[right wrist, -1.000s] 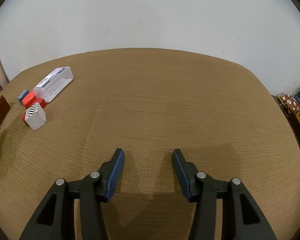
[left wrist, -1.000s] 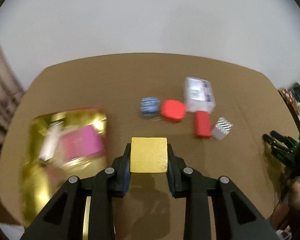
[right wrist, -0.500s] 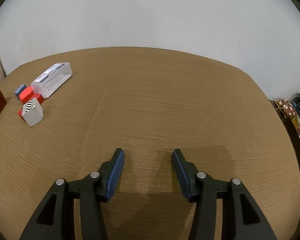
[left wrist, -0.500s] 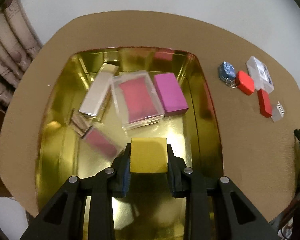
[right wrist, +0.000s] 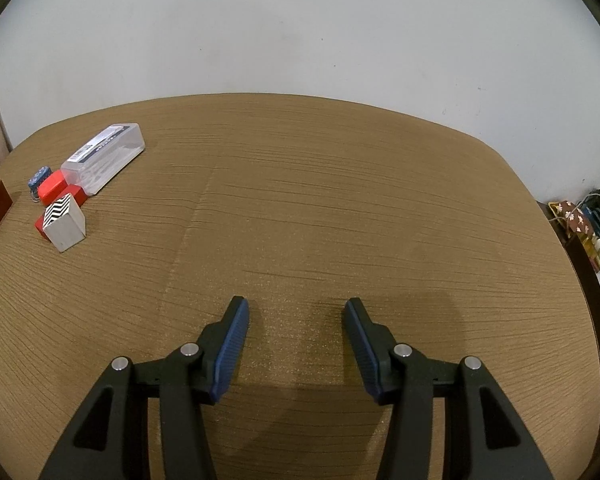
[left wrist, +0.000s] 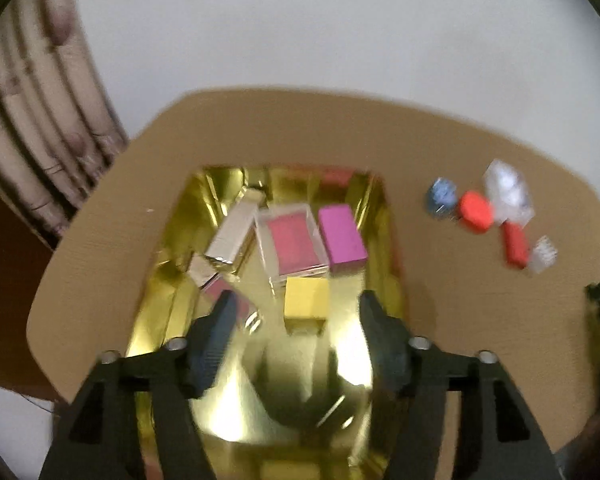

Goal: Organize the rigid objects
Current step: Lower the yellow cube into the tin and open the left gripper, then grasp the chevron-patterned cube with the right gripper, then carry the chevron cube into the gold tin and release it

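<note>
A brown table (right wrist: pixel 340 208) carries a gold tray (left wrist: pixel 172 248) at one side; near it lie a clear plastic box (right wrist: pixel 104 158), red blocks (right wrist: pixel 52 188), a small blue piece (right wrist: pixel 38 178) and a zigzag-patterned cube (right wrist: pixel 64 222).

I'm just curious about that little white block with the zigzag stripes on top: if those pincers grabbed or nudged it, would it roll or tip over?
The striped block has flat faces and square edges, so it should slide rather than roll. It looks squat, sitting flat on the table, so tipping seems unlikely. It looks rigid, so the open right gripper could probably pinch its flat sides.
</note>
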Available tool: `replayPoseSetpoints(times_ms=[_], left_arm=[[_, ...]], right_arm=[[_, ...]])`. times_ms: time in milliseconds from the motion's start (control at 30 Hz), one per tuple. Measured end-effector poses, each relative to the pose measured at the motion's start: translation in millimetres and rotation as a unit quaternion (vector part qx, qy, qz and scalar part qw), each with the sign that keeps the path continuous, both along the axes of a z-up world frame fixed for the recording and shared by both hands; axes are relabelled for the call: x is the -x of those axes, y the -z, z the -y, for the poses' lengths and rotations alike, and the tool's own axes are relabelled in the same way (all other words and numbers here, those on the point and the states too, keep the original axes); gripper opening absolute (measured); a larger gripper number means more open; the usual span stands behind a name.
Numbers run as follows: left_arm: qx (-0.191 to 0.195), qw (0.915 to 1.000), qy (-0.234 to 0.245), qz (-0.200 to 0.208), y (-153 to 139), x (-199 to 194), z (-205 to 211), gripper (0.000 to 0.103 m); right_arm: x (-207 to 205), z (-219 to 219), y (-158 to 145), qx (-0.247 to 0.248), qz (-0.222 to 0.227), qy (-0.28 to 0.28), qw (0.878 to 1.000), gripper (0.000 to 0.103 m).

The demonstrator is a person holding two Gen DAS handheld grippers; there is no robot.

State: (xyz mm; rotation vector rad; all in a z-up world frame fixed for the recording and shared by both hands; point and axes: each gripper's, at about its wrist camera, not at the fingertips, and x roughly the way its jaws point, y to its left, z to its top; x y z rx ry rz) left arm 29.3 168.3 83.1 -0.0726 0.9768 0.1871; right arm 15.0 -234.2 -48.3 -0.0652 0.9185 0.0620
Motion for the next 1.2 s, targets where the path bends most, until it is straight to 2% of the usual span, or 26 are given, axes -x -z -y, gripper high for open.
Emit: replayPoseSetpoints(times_ms=[67,100,133,267,367,500,633,800,833,867,933,1033,1100,1200], left_arm=[[0.011,0.9993,-0.012,0.035,-16,28,6,0.077],[0.015,0.9985,-0.018,0.049,-21,46,10,0.085],[0.02,0.9979,-0.021,0.057,-24,60,12,0.088],[0.031,0.9974,-0.024,0.06,-18,111,28,0.088],[0.032,0.9981,-0.024,0.047,-4,138,45,0.088],[0.029,0.999,-0.02,0.026,20,160,55,0.088],[0.02,0.9997,-0.011,0.007,33,162,58,0.088],[0.043,0.9989,-0.013,-0.014,47,160,55,0.088],[0.051,0.9984,-0.013,-0.018,49,159,54,0.088],[0.055,0.9981,-0.014,-0.022,50,159,52,0.088],[0.059,0.9977,-0.018,-0.028,52,160,51,0.088],[0.062,0.9974,-0.028,-0.024,47,166,47,0.088],[0.063,0.9972,-0.036,-0.015,43,171,43,0.088],[0.062,0.9966,-0.053,-0.01,38,179,36,0.088]], right_arm=[[3,-3,-5,-0.021,0.012,-0.024,0.999,0.051],[4,-9,-10,-0.038,0.017,-0.046,0.998,0.051],[5,-16,-15,-0.049,0.017,-0.066,0.996,0.051],[-1,-69,-43,-0.092,0.006,-0.189,0.978,0.051],[-16,-104,-49,-0.082,-0.007,-0.235,0.969,0.051],[-38,-128,-40,-0.053,-0.032,-0.256,0.965,0.051],[-58,-137,-29,-0.051,-0.052,-0.257,0.964,0.051],[-62,-143,-18,-0.055,-0.063,-0.258,0.963,0.05],[-64,-144,-16,-0.057,-0.068,-0.262,0.961,0.038],[-65,-145,-12,-0.058,-0.076,-0.263,0.96,0.029],[-62,-145,-14,-0.053,-0.068,-0.263,0.961,0.03],[-50,-141,-25,-0.051,-0.05,-0.26,0.963,0.03],[-42,-144,-38,-0.068,-0.044,-0.267,0.96,0.03],[-14,-163,-77,-0.095,-0.026,-0.309,0.946,0.03]])
